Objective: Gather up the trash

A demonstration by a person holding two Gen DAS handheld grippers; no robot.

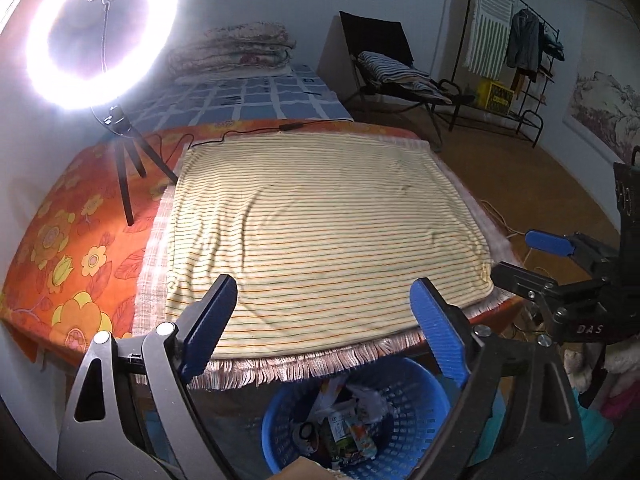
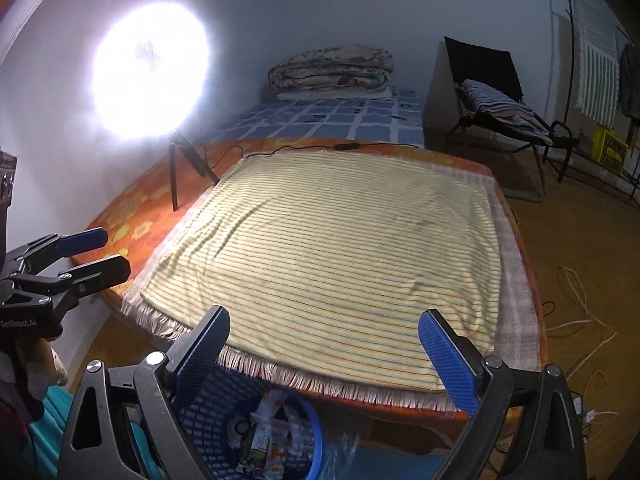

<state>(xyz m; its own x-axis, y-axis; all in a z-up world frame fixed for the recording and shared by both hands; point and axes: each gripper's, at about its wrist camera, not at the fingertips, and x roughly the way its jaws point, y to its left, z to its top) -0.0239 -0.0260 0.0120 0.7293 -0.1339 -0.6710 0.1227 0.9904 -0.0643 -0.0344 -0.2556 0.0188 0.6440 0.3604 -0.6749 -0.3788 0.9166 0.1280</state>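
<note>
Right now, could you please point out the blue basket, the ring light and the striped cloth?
Blue basket point(image 1: 416, 396): left wrist view, inner mesh wall.
Ring light point(image 1: 40, 72): left wrist view, glowing ring.
Striped cloth point(image 2: 340, 248): right wrist view, cloth's middle.

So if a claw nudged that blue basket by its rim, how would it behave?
The blue basket looks like thin perforated plastic, so probably light and likely to slide or tip. The wrappers and cartons in it seem to add little weight. Its rim would likely flex.
</note>
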